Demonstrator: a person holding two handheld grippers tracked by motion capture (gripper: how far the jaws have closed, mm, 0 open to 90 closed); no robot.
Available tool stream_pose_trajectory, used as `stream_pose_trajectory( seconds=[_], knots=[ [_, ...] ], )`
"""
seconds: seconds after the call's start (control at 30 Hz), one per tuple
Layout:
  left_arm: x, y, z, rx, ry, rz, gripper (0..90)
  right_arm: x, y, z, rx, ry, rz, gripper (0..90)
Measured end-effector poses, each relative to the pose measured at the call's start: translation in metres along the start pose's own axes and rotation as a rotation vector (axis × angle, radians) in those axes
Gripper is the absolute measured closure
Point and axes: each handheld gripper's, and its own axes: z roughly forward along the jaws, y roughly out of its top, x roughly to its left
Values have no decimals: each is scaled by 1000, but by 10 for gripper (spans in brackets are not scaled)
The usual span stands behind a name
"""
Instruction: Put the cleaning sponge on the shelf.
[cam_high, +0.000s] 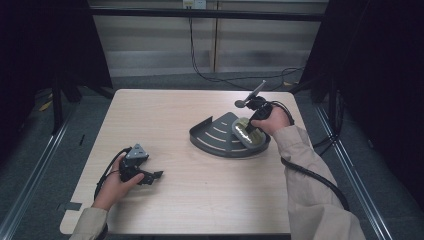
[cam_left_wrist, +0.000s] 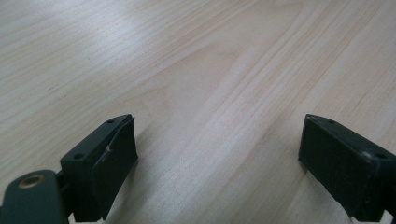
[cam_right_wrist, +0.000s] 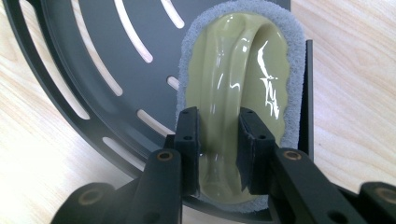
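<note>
Between the right gripper (cam_right_wrist: 218, 140) pads sits the scrubber's (cam_right_wrist: 233, 93) olive handle ridge, clamped; its near end is cut off.

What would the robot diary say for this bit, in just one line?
right gripper: shut on scrubber handle | scrubber: in dark slotted tray | left gripper: open, low over table, holding nothing

Person, two arms: long beige sleeves, cuffed at the wrist. Left tool (cam_high: 159, 175): black body, grey three-cornered plate on top, black cable looped behind it; two blocky black jaws with flat pads, small recessed screw holes along their edges, one brass-coloured pivot bush. Right tool (cam_right_wrist: 218, 140): black body, thin grey rod on top, thick black cable along the sleeve; black jaws on linkage arms, brass-coloured bushes at the joints.
</note>
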Motion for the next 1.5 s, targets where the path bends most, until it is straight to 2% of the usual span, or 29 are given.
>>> stream_pose_trajectory(
  seconds=[0.33,1.27,1.4,1.5],
  knots=[
    [0,0,0,1,1,2,108,-4,-3,7,1,0,-9,719],
    [0,0,0,-4,1,-4,108,-7,-8,11,7,-13,-11,709],
    [0,0,0,-4,1,-3,108,-8,-9,11,7,-29,-22,699],
    [0,0,0,-4,1,-3,108,-8,-10,11,5,-30,-11,699]
  ],
)
